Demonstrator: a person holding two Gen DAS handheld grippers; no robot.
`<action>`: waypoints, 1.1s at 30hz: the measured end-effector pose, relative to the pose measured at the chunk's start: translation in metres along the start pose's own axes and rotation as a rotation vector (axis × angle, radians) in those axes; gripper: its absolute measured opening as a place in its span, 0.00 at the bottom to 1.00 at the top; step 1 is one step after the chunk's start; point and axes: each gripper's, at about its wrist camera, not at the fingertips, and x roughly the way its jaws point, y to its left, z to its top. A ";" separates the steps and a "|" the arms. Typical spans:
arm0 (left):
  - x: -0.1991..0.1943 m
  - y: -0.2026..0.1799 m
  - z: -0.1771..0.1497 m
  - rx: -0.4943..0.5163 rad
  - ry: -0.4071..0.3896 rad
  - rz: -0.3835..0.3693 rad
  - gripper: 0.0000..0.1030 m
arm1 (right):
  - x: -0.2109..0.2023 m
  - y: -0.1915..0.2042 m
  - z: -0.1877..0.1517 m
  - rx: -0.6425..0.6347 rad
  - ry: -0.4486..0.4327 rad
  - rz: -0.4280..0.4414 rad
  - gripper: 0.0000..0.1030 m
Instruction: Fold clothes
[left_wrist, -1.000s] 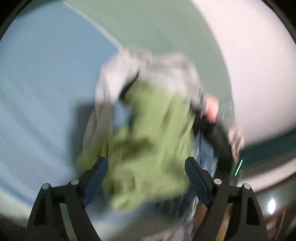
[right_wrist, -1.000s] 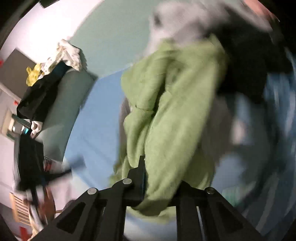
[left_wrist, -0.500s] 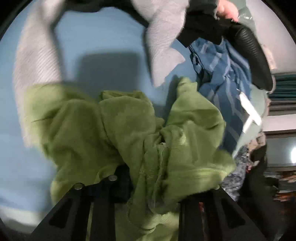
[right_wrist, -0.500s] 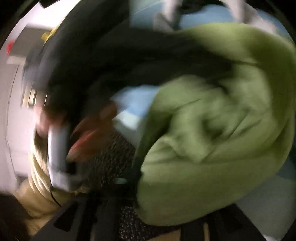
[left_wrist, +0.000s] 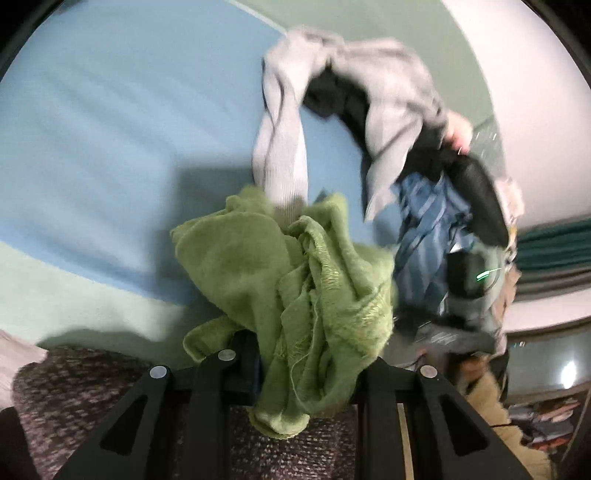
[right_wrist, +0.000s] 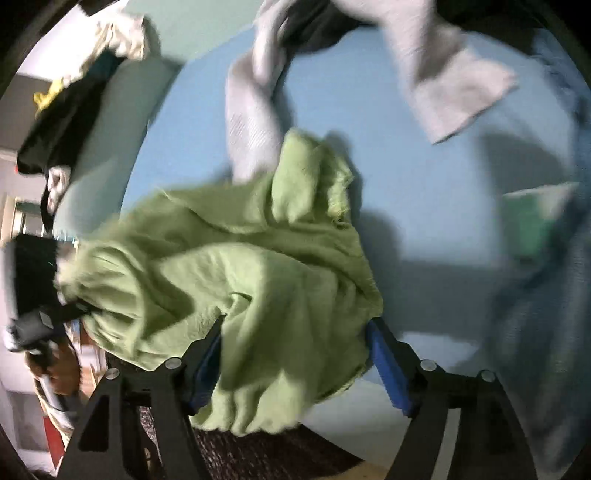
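A crumpled green garment (left_wrist: 295, 280) hangs over the near edge of the blue sheet (left_wrist: 92, 129). My left gripper (left_wrist: 303, 365) is shut on its lower folds, which hide the fingertips. In the right wrist view the same green garment (right_wrist: 240, 273) drapes between the blue pads (right_wrist: 388, 369) of my right gripper (right_wrist: 295, 365), which stands open. A grey garment (left_wrist: 388, 92) with a dark lining swings blurred in the air above, by a hand (left_wrist: 458, 129). A blue striped garment (left_wrist: 424, 229) lies to the right.
Several dark and pale clothes (right_wrist: 74, 74) are heaped at the far corner of the bed. A green and white object (right_wrist: 532, 221) lies on the sheet at the right. Dark patterned carpet (left_wrist: 92, 387) runs below the bed edge. My left gripper's black body (right_wrist: 33, 295) shows at the left.
The left gripper, open a second ago, has shut on the green garment. The right gripper has let go of it and opened. The grey garment has swung up and away.
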 end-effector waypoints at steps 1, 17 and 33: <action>-0.009 0.005 0.000 -0.005 -0.023 -0.001 0.25 | 0.005 0.007 0.002 -0.014 0.009 0.018 0.75; -0.086 0.132 0.008 -0.278 -0.236 0.305 0.74 | -0.008 0.114 0.011 -0.362 -0.083 -0.063 0.67; -0.054 0.154 0.029 -0.293 -0.193 0.346 0.74 | 0.176 0.200 0.057 -0.566 -0.019 -0.188 0.06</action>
